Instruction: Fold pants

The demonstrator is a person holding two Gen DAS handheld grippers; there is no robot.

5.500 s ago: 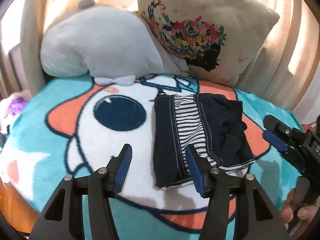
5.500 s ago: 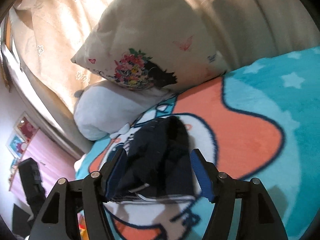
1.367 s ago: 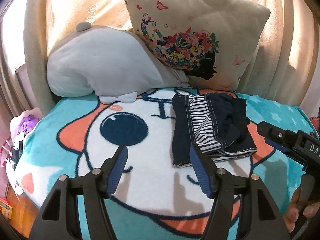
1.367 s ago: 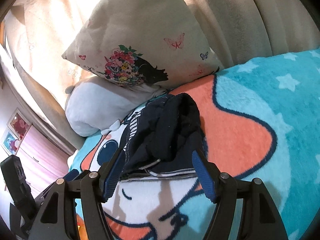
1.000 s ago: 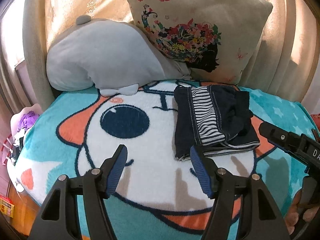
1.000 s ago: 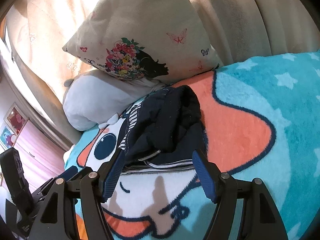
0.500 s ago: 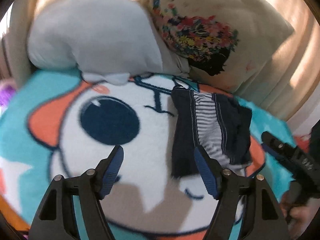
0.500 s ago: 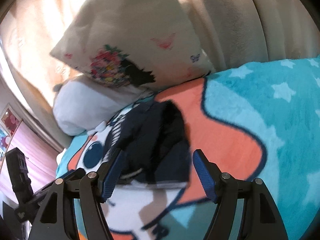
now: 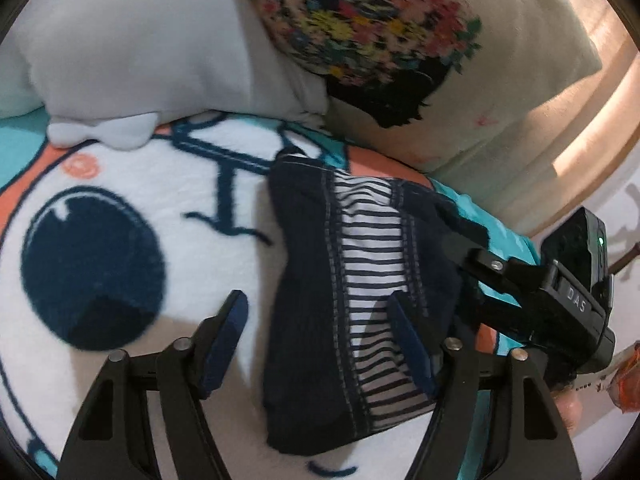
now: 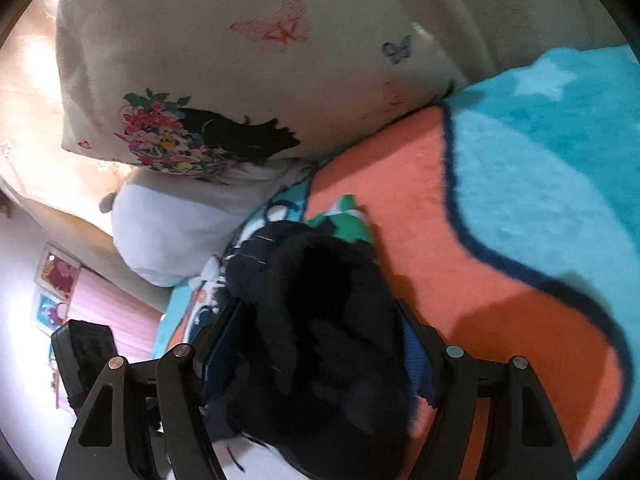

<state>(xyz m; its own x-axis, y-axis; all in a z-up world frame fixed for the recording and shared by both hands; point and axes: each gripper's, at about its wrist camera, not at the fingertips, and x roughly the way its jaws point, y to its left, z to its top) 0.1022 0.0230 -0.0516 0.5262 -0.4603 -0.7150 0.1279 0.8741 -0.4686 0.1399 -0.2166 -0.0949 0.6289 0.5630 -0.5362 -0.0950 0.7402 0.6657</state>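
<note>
The folded dark navy pants (image 9: 312,280), with a striped lining showing, lie on the cartoon blanket (image 9: 120,184). My left gripper (image 9: 320,328) points down over their near left part. Its jaws are closing: one pad is over the blanket left of the pants, the other over the stripes, and neither presses. My right gripper (image 9: 468,280) comes in from the right edge of the pants. In the right wrist view the dark pants (image 10: 320,320) bulge up between the right gripper's (image 10: 320,340) pads. Those jaws stand wide, closing slightly, with no clear squeeze on the cloth.
A grey plush pillow (image 9: 140,40) and a beige floral pillow (image 9: 400,40) lean against the curtain just behind the pants. The blanket (image 10: 520,160) stretches away orange and teal on the right. A person's fingers (image 9: 568,412) hold the right tool.
Both grippers have moved forward and down onto the pants. The left one tilted downward and its jaws narrowed. The right one now straddles the bundle, which had lain ahead of it.
</note>
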